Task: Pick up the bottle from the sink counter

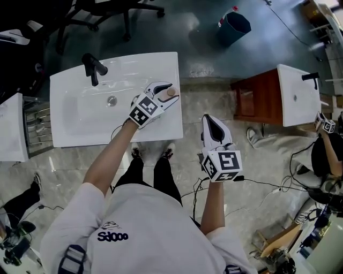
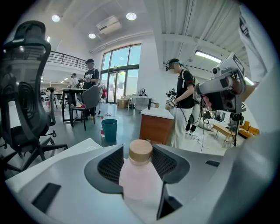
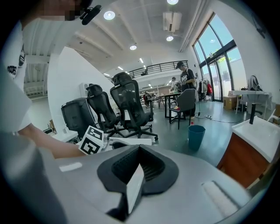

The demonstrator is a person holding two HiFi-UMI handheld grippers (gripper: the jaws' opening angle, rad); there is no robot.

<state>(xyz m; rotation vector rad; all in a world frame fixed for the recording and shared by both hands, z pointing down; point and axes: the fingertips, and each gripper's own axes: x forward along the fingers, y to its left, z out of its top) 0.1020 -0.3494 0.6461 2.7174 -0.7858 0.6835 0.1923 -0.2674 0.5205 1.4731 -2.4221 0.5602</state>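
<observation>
A pale pink bottle (image 2: 139, 179) with a tan cap (image 1: 171, 92) stands near the right edge of the white sink counter (image 1: 69, 134). My left gripper (image 1: 169, 90) reaches over the counter with its jaws spread wide, one on each side of the bottle's neck. In the left gripper view the dark pads (image 2: 109, 165) flank the cap closely and the left gripper (image 2: 141, 154) does not visibly squeeze it. My right gripper (image 1: 209, 121) hangs over the floor right of the counter, shut with nothing in it. The right gripper (image 3: 139, 151) shows its jaws meeting in its own view.
A black faucet (image 1: 92, 67) and a drain (image 1: 111, 100) sit at the basin's back. A second sink on a wooden cabinet (image 1: 252, 99) stands to the right, with another person (image 1: 327, 150) by it. A teal bin (image 1: 233, 27) and office chairs (image 1: 102, 13) stand behind. Cables (image 1: 268, 184) cross the floor.
</observation>
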